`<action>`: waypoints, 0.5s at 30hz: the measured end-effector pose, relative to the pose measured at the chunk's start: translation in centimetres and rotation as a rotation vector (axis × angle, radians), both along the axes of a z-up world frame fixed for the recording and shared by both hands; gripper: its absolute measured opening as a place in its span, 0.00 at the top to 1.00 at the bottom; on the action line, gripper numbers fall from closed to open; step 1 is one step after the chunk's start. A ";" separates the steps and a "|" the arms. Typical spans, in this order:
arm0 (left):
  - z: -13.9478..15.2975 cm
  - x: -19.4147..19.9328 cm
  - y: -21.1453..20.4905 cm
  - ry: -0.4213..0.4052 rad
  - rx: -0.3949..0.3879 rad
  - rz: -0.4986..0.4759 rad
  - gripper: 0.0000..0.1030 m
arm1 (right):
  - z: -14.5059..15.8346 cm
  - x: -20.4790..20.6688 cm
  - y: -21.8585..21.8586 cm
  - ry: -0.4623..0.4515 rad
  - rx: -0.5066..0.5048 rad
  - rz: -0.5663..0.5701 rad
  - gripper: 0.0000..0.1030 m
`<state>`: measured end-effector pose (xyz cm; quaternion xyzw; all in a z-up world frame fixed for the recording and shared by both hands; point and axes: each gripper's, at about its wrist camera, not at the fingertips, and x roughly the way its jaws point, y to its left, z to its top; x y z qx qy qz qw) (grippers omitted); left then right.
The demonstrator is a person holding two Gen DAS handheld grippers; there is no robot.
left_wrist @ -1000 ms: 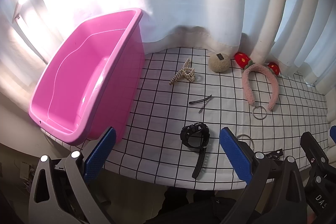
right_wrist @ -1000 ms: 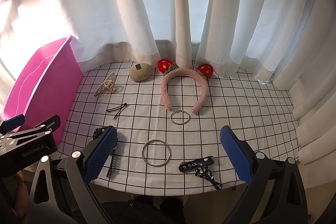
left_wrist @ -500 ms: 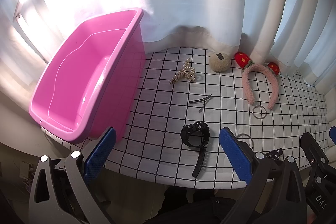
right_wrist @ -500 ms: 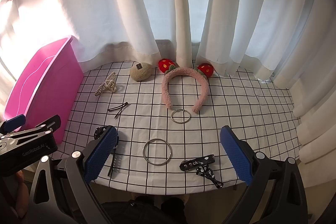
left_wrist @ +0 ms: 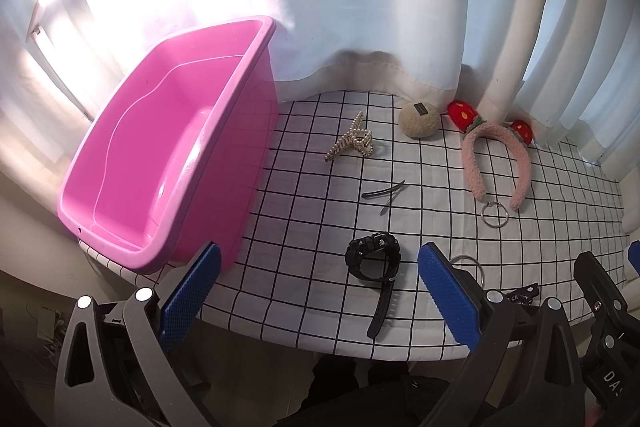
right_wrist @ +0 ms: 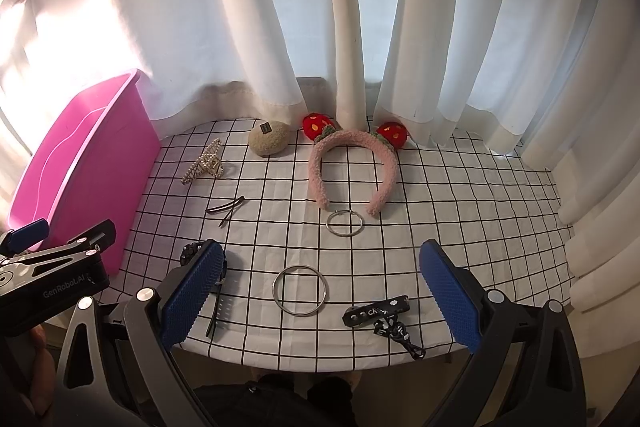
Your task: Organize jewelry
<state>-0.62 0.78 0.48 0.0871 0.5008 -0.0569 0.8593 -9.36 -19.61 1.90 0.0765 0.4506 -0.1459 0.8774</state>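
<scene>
I am holding my left gripper spread wide, the black watch lying just ahead between its fingers. My right gripper is hanging equally wide, framing the large metal ring.

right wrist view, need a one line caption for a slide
Open right gripper above a large metal ring on a checked tablecloth, pink headband behind.

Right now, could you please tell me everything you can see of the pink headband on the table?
The pink headband is a fuzzy, plush-looking arch with a red strawberry-like pompom and a green trim at each shoulder. It lies flat on the checked tablecloth near the curtain, its open ends pointing toward the camera. The smaller metal ring lies just off its ends, very close to them. Neither gripper holds it.
</scene>
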 end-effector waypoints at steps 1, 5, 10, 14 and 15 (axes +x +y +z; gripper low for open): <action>0.0 0.0 0.0 0.000 0.000 0.000 0.06 | 0.0 0.0 0.0 0.000 0.000 0.000 0.09; 0.0 0.0 0.0 0.001 0.001 -0.001 0.06 | 0.1 0.1 0.0 0.001 0.003 0.000 0.09; 0.1 0.0 0.3 0.003 0.001 -0.001 0.06 | 0.1 0.1 0.0 0.001 0.005 0.000 0.09; 0.0 0.1 0.3 0.006 0.001 0.000 0.06 | 0.0 0.2 -0.1 0.001 0.010 0.001 0.09; 0.0 0.2 0.4 0.006 0.000 0.000 0.06 | 0.0 0.2 -0.1 0.001 0.010 0.001 0.09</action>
